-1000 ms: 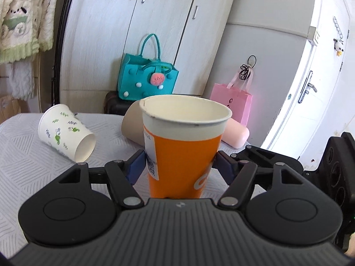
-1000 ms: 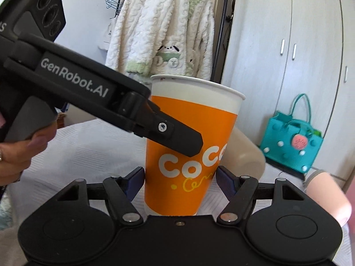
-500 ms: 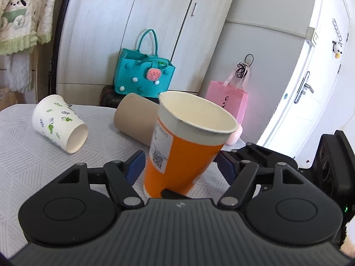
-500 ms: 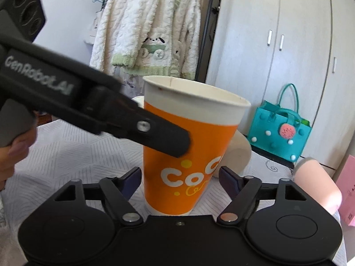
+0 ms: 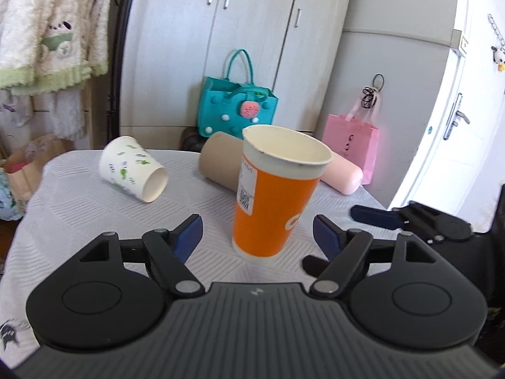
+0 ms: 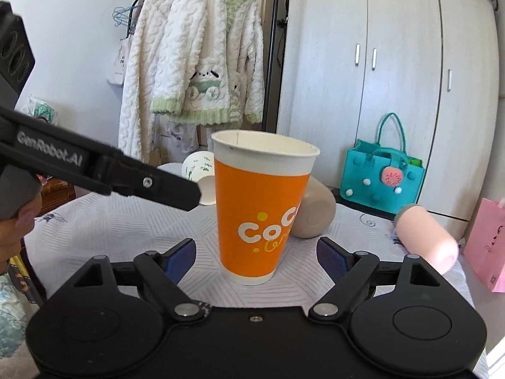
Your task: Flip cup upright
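Observation:
An orange paper cup (image 5: 271, 202) stands upright on the white tablecloth (image 5: 79, 221), mouth up; it also shows in the right wrist view (image 6: 262, 211). My left gripper (image 5: 257, 232) is open, its blue pads apart from the cup on both sides. My right gripper (image 6: 255, 255) is open too, with the cup standing free between its fingers. The left gripper's arm crosses the right wrist view (image 6: 104, 167) at the left.
A white cup with green leaves (image 5: 132, 169), a tan cup (image 5: 221, 164) and a pink cup (image 5: 342, 177) lie on their sides behind the orange cup. A teal bag (image 5: 236, 107) and a pink bag (image 5: 353, 145) stand beyond the table.
Both grippers have opened wider and drawn back from the orange cup. The cup, tilted half a second ago, now stands upright and free on the table.

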Available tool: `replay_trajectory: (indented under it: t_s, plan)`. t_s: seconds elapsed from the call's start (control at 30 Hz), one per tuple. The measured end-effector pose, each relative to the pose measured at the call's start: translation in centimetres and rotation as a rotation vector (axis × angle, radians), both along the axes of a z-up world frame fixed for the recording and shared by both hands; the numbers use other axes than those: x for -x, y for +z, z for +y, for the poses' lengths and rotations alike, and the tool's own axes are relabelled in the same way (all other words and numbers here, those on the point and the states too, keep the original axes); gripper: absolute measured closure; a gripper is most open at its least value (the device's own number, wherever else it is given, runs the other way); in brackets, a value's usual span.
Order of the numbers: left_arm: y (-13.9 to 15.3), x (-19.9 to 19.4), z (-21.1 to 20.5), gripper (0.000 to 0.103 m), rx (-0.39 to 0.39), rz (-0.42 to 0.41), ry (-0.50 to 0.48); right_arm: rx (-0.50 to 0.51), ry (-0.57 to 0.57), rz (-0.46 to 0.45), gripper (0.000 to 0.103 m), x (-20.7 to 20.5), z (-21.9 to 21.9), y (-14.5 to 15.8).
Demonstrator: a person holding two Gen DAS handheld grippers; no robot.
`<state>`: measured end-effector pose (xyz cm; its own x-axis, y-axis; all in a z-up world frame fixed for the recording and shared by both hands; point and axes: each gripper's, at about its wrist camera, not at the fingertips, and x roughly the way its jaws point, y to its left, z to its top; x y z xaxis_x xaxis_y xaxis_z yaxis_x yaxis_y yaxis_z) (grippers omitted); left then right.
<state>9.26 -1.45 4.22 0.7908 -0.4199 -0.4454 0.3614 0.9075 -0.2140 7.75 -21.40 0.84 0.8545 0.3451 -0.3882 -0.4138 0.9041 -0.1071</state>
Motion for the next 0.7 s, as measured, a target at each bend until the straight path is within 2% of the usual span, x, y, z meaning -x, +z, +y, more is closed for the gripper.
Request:
replay_trajectory:
  t_s: [0.2,0.3,0.47,0.7]
  plan:
    - [0.8,2.3,0.6,0.023,-0.015,-0.007,0.055,-0.002,-0.035,-0.008,0.015,2.3,-0.5,1.0]
    - [1.3,3.3,0.7,0.019,-0.036,-0.011,0.09,-0.006,-0.054,-0.016,0.014,3.5,-1.0,1.6]
    - [1.5,4.5,1.1,0.015,-0.041,-0.009,0.1,-0.014,-0.092,-0.03,0.013,5.1,-1.7,2.6]
    - [1.6,6.2,1.3,0.007,-0.062,-0.031,0.16,-0.044,-0.138,-0.04,0.002,6.6,-2.5,3.3]
